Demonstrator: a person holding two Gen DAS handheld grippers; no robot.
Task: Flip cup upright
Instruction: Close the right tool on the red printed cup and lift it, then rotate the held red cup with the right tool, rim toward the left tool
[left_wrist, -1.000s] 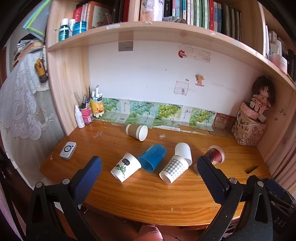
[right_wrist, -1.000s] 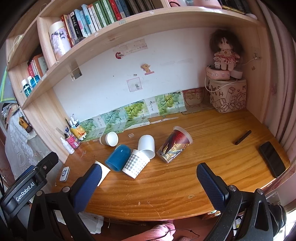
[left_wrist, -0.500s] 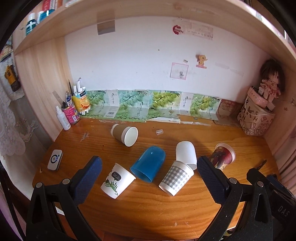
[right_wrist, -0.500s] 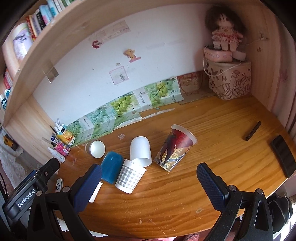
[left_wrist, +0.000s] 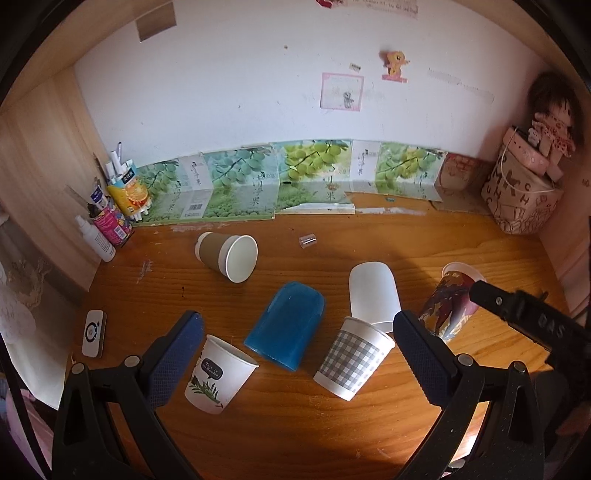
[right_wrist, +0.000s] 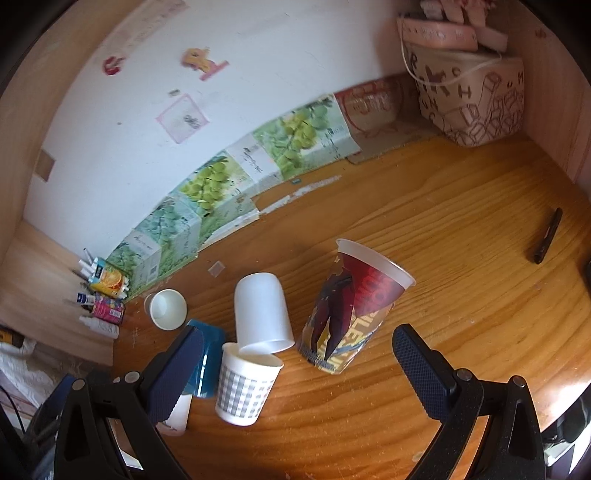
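A wooden desk (left_wrist: 332, 424) is sitting in an alcove against a white wall, with grape-print cartons (left_wrist: 258, 184) leaning along the wall's foot and a patterned basket (left_wrist: 521, 199) standing in the far right corner. Six cups are lying on their sides around a blue cup (left_wrist: 288, 325): a brown cup (left_wrist: 227, 254) behind it to the left, a leaf-print cup (left_wrist: 218, 373) just left of its mouth, a checked cup (left_wrist: 352, 358) to its right with a plain white cup (left_wrist: 373, 291) touching that one's rim, and a red printed cup (right_wrist: 354, 306) farther right. The left gripper (left_wrist: 295, 354) is hovering spread wide, gripping nothing, with the blue cup lying between its fingers. The right gripper (right_wrist: 295, 365) is hanging equally wide and empty, the red printed cup lying between its fingers.
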